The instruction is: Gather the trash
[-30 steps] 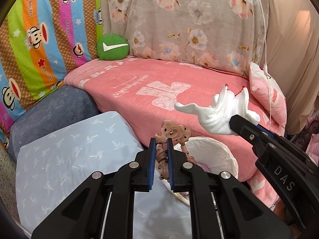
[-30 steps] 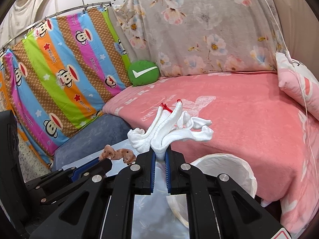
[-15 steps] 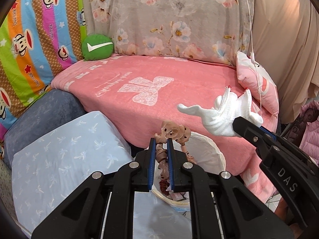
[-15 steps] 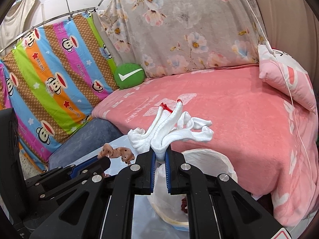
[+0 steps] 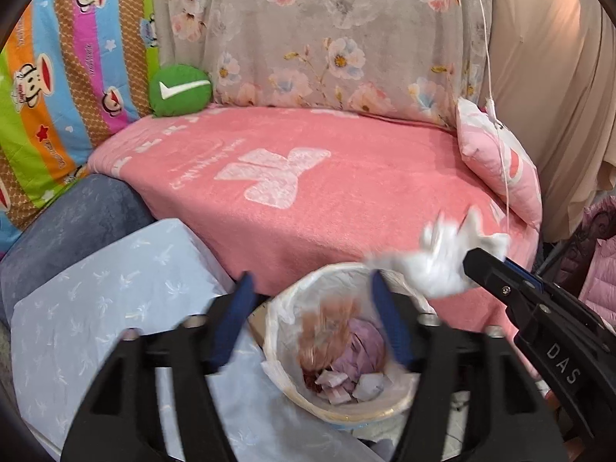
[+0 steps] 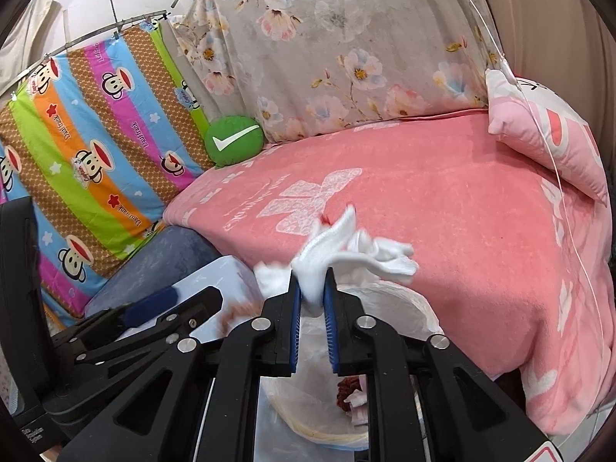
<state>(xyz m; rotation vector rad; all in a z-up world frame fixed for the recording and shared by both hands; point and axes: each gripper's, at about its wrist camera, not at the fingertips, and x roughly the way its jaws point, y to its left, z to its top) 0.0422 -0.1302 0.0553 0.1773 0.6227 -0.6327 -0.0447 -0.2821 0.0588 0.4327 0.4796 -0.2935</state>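
Left wrist view first: the left gripper had its fingers spread wide, having just been opening, with nothing pinched between them. Both were smeared by motion blur. Right in the gap between them, and a bit below, sat the trash bin, a round bin with a white bag liner. A brownish blur hung over the bin's mouth; too smeared for me to say what it was or whether it touched anything. Under it were crumpled lilac and white scraps, hard to make out one by one. To the right of the fingers the right gripper poked in from the edge, only partly in frame, with a white glove at its tip, also blurry. The glove hung above the bin's right rim. Beyond the fingers was the bed with its pink blanket, and left of them a light blue cushion.

Right wrist view: the right gripper had its fingers just been easing apart, a narrow gap, and the white glove was between them, sticking up and out past the tips. Honestly couldn't tell if the pads still pressed on it, since the cloth was blurred there. The bin sat just beyond and below the fingers, mostly hidden by the gripper body; only bits of liner and something reddish inside showed. The left gripper came in from the left, cut off by the frame, with the brown blur by it.
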